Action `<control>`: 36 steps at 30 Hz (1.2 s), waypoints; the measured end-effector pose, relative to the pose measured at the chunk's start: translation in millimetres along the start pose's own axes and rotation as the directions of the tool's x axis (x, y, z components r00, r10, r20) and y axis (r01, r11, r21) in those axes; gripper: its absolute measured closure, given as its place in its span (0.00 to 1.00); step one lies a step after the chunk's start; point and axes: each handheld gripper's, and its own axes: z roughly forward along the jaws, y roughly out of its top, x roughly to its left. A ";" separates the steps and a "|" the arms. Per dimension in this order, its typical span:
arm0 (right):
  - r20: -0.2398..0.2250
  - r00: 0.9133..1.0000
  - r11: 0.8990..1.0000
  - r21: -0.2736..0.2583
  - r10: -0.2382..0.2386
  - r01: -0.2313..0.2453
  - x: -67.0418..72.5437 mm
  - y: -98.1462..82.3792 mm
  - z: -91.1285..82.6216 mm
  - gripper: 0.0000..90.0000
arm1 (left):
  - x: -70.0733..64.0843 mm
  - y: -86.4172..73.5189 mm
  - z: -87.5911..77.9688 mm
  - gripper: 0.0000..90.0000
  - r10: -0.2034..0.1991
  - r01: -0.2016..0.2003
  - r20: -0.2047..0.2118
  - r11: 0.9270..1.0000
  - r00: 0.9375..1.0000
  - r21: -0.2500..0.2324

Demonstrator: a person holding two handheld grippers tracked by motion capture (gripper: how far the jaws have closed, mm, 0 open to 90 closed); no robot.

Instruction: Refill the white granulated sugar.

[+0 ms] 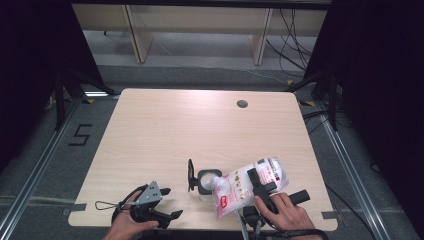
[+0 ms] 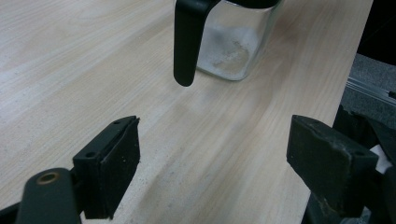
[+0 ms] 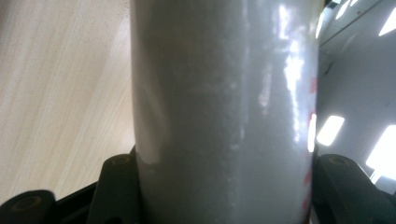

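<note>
Dim studio room, pale wood counter (image 1: 165, 130) with a grommet hole at the far side, shelving legs behind. Pouring job in hand, by the look of it: refill bag (image 1: 248, 186) of white granules clamped between the jaws of the right gripper (image 1: 260, 186), tilted so its cut corner sits right over the open mouth of the little glass jar (image 1: 207, 181). In the right gripper view, bag (image 3: 224, 112) squeezed snug across the whole gap between the jaws, pads pressed into both sides. Jar a bit ahead of and beyond the left gripper (image 1: 168, 202), well clear of its jaws; in the left gripper view, jar (image 2: 231, 46) up past the tips with a thin layer of powder at the bottom and its black flip lid (image 2: 186, 42) hanging down the side. Left jaws spread wide, nothing between them, just bare wood.

Risks from here, guessing: jar unsupported, so a nudge from the bag could tip or slide it. Narrow mouth plus floppy bag means easy spill over the rim. Too hard a squeeze and a sudden gush.
</note>
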 end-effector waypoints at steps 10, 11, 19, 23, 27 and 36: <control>0.001 1.000 1.000 0.003 0.018 -0.018 0.6 -1.7 0.1 0.53 | -0.1 0.2 0.2 0.19 0.003 -0.003 0.002 1.000 1.000 -0.002; 0.002 1.000 1.000 0.001 0.014 -0.014 0.3 -1.6 0.1 0.53 | -0.1 0.2 0.2 0.19 0.003 -0.003 0.002 1.000 1.000 -0.002; 0.008 1.000 1.000 -0.001 0.018 -0.018 -0.1 0.0 -0.4 0.53 | -2.6 0.0 1.2 0.19 -0.028 0.028 0.011 0.999 1.000 -0.026; 0.011 1.000 1.000 0.008 0.025 -0.025 0.0 -0.1 -0.3 0.53 | -1.9 0.4 0.8 0.19 -0.021 0.021 0.014 1.000 1.000 -0.021; 0.006 1.000 0.999 0.016 0.030 -0.030 0.6 -1.0 -1.3 0.53 | -2.0 0.4 0.9 0.19 -0.025 0.025 0.014 0.999 1.000 -0.021; 0.009 1.000 1.000 0.002 0.008 -0.008 -0.3 0.6 -0.5 0.54 | -1.8 0.1 0.4 0.19 -0.022 0.023 0.010 1.000 1.000 -0.022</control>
